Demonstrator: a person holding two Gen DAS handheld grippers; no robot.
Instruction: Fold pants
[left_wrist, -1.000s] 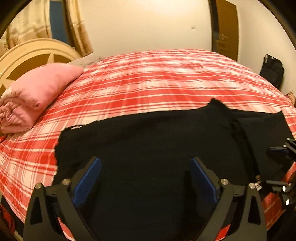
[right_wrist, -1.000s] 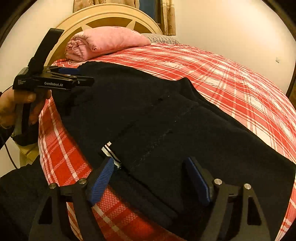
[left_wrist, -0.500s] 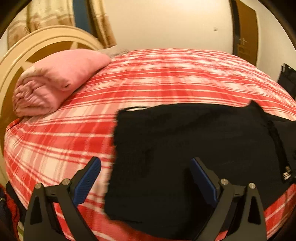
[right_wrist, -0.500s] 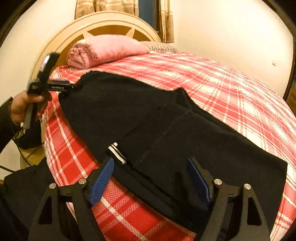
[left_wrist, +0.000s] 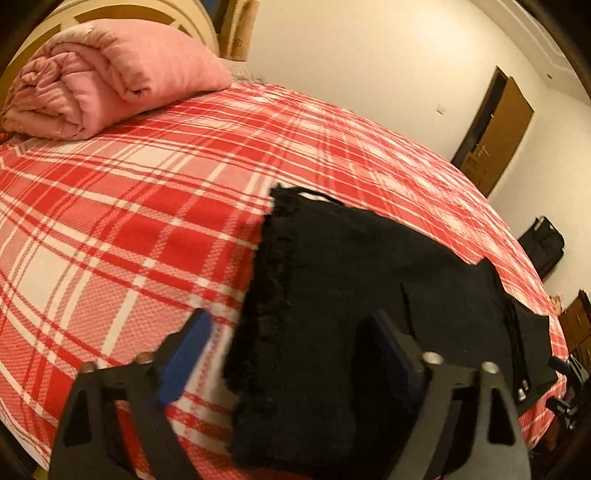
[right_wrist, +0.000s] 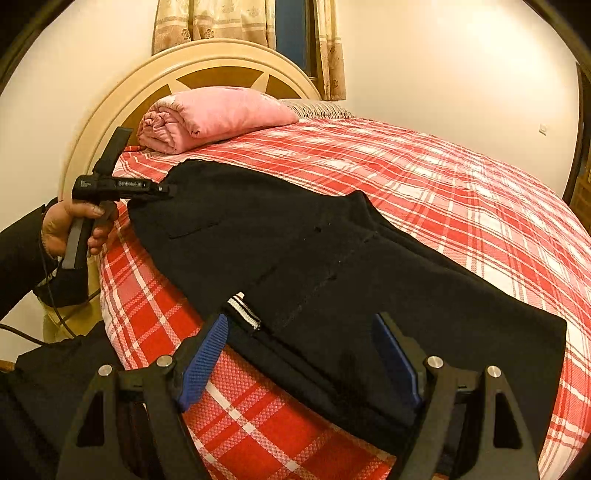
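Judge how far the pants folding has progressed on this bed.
Done: black pants lie spread flat on the plaid bed. In hand: left gripper is closing over the frayed hem end, pads not yet pressing; right gripper hangs open over the waistband. Left: every fold.

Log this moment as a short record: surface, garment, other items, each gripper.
surface: bed with red and white checked cover
garment: black pants spread flat along the near edge
other items: rolled pink blanket by the headboard
left gripper: at the pants' frayed end, jaws closing, that edge between them, not yet pinched
right gripper: open, over the striped tag at the other end
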